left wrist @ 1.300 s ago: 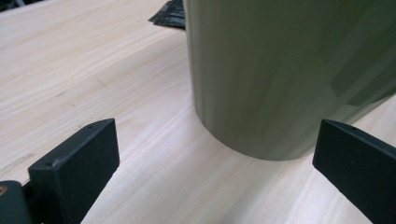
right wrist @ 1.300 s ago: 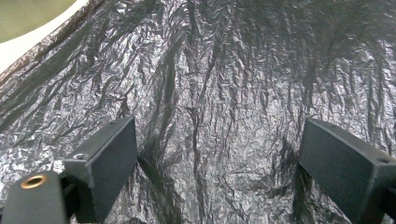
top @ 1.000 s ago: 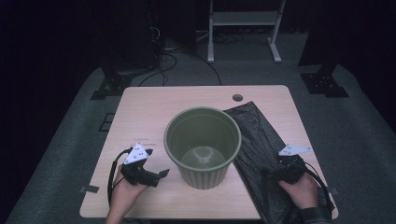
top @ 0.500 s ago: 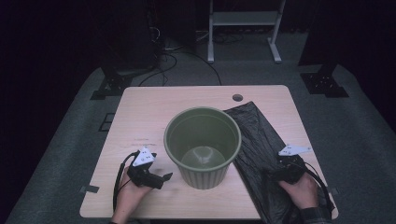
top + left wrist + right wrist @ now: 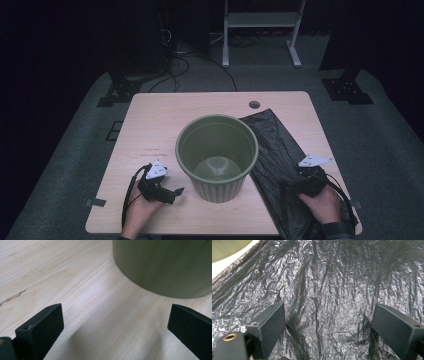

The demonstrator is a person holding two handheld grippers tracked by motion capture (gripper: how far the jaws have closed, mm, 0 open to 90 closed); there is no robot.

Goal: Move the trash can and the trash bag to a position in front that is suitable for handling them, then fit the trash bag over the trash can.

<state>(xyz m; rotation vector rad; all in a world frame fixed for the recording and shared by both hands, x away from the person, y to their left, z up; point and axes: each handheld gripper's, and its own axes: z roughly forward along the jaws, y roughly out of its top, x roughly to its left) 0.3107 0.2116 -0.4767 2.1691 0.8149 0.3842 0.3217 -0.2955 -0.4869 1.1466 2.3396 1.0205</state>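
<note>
The black plastic bag (image 5: 280, 165) lies flat on the table (image 5: 165, 120), directly under the right gripper (image 5: 292, 184), whose jaws stand wide apart. The green bin (image 5: 217, 156) stands just left of it, the wide-open left gripper (image 5: 176, 192) pointing at its base.

The high view looks forward and down over the whole tabletop (image 5: 165, 115). Each gripper view sits close above it; the left shares the green bucket (image 5: 217, 156) (image 5: 162, 265), the right the black bag (image 5: 280, 150) (image 5: 324, 290).

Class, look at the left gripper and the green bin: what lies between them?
Bare pale wooden table separates the open left gripper from the green plastic bin, per the left gripper view.
</note>
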